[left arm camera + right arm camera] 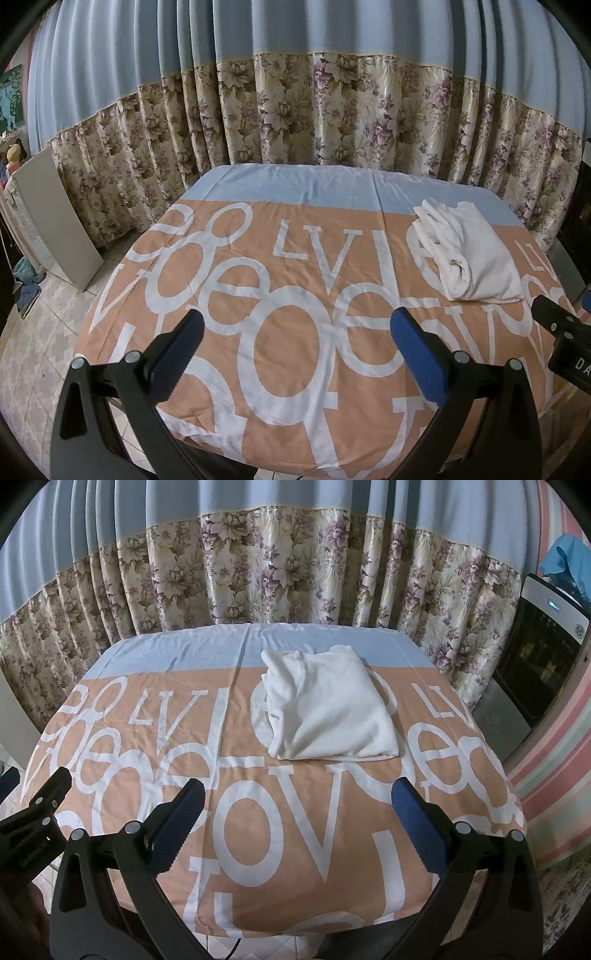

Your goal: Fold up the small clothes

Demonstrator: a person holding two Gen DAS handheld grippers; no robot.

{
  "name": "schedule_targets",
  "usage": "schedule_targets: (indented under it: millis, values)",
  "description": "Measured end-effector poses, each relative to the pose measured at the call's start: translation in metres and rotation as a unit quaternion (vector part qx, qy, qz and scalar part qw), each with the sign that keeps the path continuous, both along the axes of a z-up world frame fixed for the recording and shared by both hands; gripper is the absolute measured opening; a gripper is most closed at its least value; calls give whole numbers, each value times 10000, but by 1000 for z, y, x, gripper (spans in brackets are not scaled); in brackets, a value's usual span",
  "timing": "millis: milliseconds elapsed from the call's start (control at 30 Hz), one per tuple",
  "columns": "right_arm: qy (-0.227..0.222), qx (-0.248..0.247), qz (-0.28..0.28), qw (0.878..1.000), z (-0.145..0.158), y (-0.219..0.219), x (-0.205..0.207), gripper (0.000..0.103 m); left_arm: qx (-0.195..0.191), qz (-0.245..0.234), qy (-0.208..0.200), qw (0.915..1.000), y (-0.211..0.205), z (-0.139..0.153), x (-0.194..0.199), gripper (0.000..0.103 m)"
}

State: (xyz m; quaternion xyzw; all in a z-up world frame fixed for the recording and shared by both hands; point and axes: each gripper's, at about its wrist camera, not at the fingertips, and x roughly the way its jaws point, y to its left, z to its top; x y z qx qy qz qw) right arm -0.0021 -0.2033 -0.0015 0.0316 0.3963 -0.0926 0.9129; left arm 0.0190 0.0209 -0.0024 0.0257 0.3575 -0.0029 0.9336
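A small white garment [328, 709] lies folded into a compact bundle on the far right part of the table; it also shows in the left wrist view [469, 251]. The table is covered by an orange cloth [288, 819] with big white letters and a blue band at the back. My left gripper [295, 325] is open and empty, held over the table's near middle, left of the garment. My right gripper [299, 797] is open and empty, just in front of the garment, apart from it. The right gripper's tip shows in the left wrist view [554, 317].
A blue and floral curtain [258, 572] hangs right behind the table. A grey board [62, 218] leans at the left over tiled floor [37, 369]. A black and white appliance [539, 657] stands at the right by a striped wall.
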Motion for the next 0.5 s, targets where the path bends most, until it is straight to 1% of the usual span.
schedule_targets:
  millis: [133, 267, 500]
  values:
    - [9, -8, -7, 10000, 0, 1, 1, 100, 53, 25, 20, 10000, -1, -2, 0, 101]
    - [25, -1, -5, 10000, 0, 2, 1, 100, -61, -52, 54, 10000, 0, -3, 1, 101]
    - [17, -16, 16, 10000, 2, 1, 1, 100, -145, -166, 70, 9997, -1, -5, 0, 101]
